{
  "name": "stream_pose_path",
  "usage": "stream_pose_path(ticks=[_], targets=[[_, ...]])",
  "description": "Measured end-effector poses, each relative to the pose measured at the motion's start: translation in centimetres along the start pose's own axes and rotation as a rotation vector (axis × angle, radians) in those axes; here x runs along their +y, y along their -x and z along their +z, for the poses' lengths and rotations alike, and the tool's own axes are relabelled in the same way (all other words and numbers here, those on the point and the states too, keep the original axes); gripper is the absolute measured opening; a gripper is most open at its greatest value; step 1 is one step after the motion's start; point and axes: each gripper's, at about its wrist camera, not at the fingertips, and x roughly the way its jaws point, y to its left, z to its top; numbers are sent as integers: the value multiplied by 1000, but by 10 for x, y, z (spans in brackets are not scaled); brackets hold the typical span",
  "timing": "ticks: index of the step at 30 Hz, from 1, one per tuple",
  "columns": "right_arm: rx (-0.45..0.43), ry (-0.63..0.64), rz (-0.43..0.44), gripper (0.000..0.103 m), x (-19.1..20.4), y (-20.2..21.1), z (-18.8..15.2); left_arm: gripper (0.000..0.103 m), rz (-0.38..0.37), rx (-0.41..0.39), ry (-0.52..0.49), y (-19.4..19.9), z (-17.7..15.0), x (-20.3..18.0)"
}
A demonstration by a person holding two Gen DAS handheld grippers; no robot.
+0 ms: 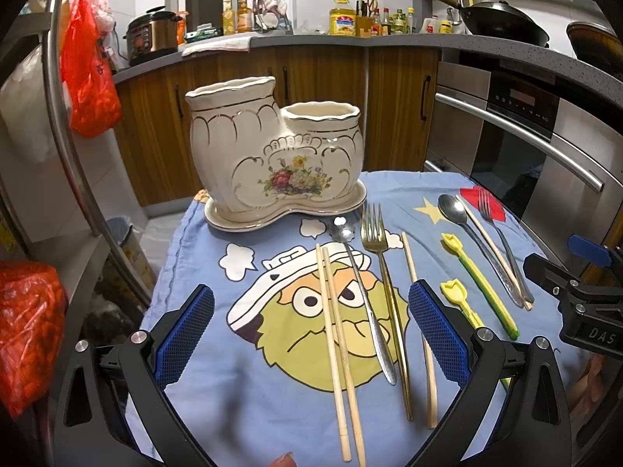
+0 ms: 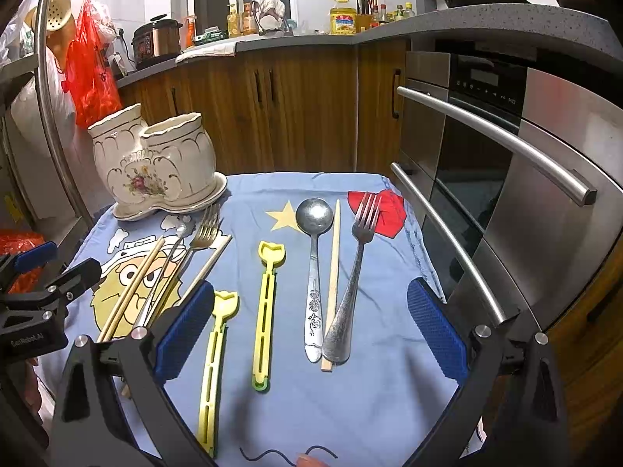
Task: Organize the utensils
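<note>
A white two-pot ceramic utensil holder [image 1: 272, 148] [image 2: 155, 163] stands on its saucer at the far left of a blue cartoon cloth [image 1: 272, 408] [image 2: 373, 408]. On the cloth lie a pair of chopsticks [image 1: 335, 334], a small silver spoon [image 1: 362, 292], a gold fork [image 1: 385, 292], a single chopstick [image 1: 418, 311], two yellow clips [image 2: 266, 311] [image 2: 216, 366], a large spoon [image 2: 314, 264], another chopstick [image 2: 334, 280] and a silver fork [image 2: 352, 280]. My left gripper [image 1: 311, 334] is open above the chopsticks, spoon and gold fork. My right gripper [image 2: 311, 330] is open above the clips, large spoon and silver fork.
A steel oven front with bar handles [image 2: 486, 132] runs close along the cloth's right edge. Wooden cabinets [image 1: 319, 97] and a cluttered counter stand behind. A metal rack post [image 1: 62, 116] and red plastic bags [image 1: 89, 66] are at the left.
</note>
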Motion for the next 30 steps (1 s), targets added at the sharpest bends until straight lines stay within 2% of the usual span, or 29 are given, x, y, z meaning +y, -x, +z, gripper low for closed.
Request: stream_pose_path(ticks=[30], targets=[[10,0,1,98,-3,1,1,99,1,2,4,0,-2,4]])
